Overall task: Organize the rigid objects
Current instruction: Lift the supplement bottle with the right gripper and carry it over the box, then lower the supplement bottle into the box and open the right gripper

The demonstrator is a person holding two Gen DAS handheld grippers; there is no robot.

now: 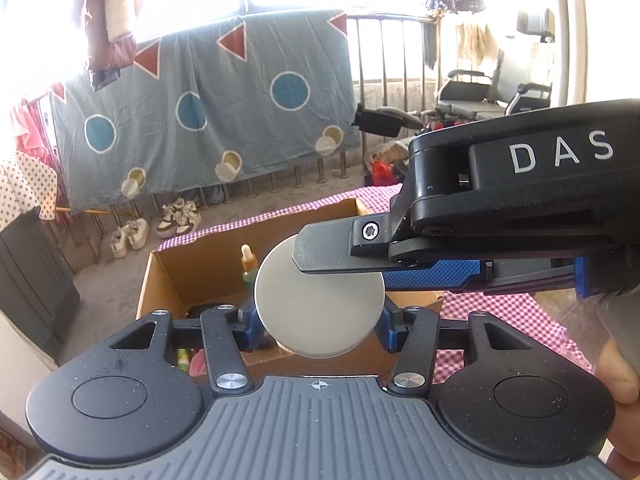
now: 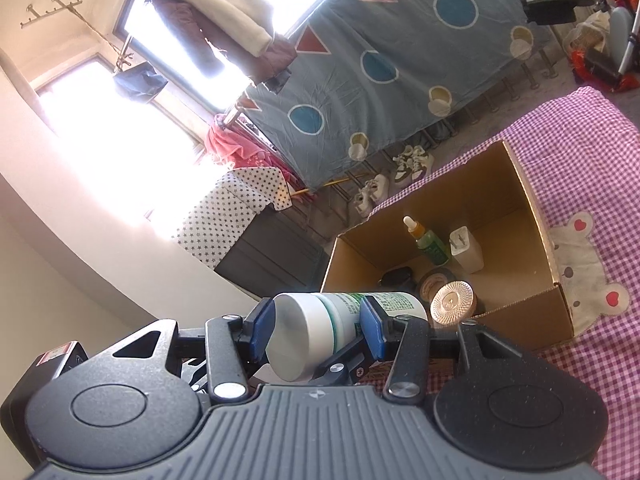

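Both grippers are holding one white bottle [image 2: 320, 332] above the near edge of the cardboard box [image 2: 536, 216]. The left gripper [image 1: 320, 322] is pinching it with its fingers on either side; the right gripper [image 2: 318, 332] is clamping the capped end. Inside the box are standing a dropper bottle [image 2: 428, 240] and a pale bottle [image 2: 466, 248], with a ribbed round lid [image 2: 452, 304] nearer the box's front wall.

The left gripper [image 1: 320, 326] clamps a white jar [image 1: 320, 300] at centre. The right gripper [image 1: 344, 270] reaches in from three o'clock, pinching it too. A box [image 1: 168, 276] sits behind, toward ten o'clock.
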